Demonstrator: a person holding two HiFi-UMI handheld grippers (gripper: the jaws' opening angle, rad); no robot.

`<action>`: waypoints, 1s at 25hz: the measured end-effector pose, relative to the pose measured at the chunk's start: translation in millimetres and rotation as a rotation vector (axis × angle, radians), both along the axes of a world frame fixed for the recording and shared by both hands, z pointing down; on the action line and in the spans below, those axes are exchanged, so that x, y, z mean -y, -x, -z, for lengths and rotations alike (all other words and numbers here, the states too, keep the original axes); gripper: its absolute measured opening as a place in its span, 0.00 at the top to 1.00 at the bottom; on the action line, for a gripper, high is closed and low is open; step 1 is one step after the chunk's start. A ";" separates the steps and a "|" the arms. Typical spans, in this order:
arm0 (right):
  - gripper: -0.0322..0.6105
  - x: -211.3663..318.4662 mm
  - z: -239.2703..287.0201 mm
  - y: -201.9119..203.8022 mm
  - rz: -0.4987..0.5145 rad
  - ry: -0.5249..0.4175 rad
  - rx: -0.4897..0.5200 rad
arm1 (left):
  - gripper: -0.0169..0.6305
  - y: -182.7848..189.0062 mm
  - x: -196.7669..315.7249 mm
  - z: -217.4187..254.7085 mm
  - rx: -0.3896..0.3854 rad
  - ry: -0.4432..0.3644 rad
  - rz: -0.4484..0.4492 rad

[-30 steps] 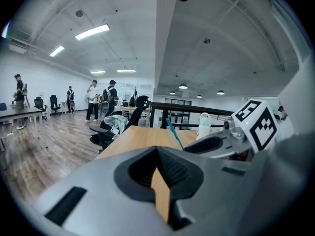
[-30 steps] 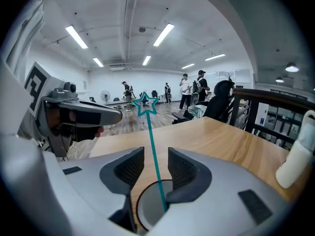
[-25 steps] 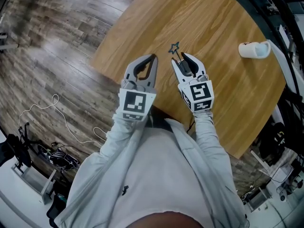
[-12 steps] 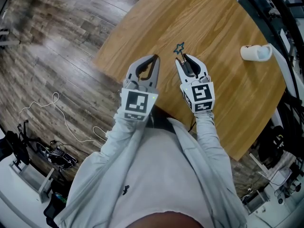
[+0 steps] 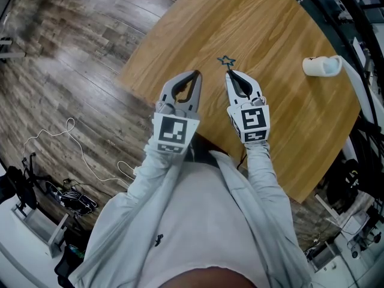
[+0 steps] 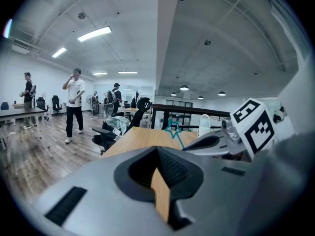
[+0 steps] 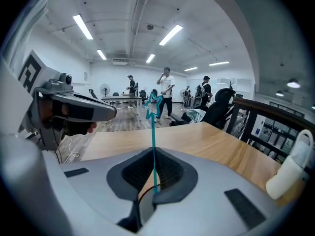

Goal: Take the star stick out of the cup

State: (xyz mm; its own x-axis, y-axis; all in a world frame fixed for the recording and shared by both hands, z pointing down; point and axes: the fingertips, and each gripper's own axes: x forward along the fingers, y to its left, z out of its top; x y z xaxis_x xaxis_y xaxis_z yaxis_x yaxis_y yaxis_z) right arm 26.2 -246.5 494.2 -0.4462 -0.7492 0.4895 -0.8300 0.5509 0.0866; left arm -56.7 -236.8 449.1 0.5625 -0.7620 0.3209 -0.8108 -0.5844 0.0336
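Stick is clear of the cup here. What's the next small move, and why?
Probably lower the right claw toward the table ahead and lay the star stick down. That claw is shut on the stem, star pointing forward, and the cup sits well off to the right, so the stick is already out. The left claw is shut, empty.

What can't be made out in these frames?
- Stick, lower end: right gripper view, hidden between the shut jaws of the right gripper.
- Cup, inside: too small in the head view; cut off by the picture's edge in the right gripper view.
- Table, near edge: head view, partly hidden by the sleeves.
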 end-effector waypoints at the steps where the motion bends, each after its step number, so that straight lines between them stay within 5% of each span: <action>1: 0.92 -0.7 0.8 -0.3 -0.001 -0.002 0.000 | 0.95 0.4 -0.8 0.6 -0.001 -0.001 0.001; 25: 0.92 -17.2 73.8 -23.0 -0.083 -0.146 0.084 | 0.95 -10.5 -3.2 49.2 -0.008 -0.102 -0.026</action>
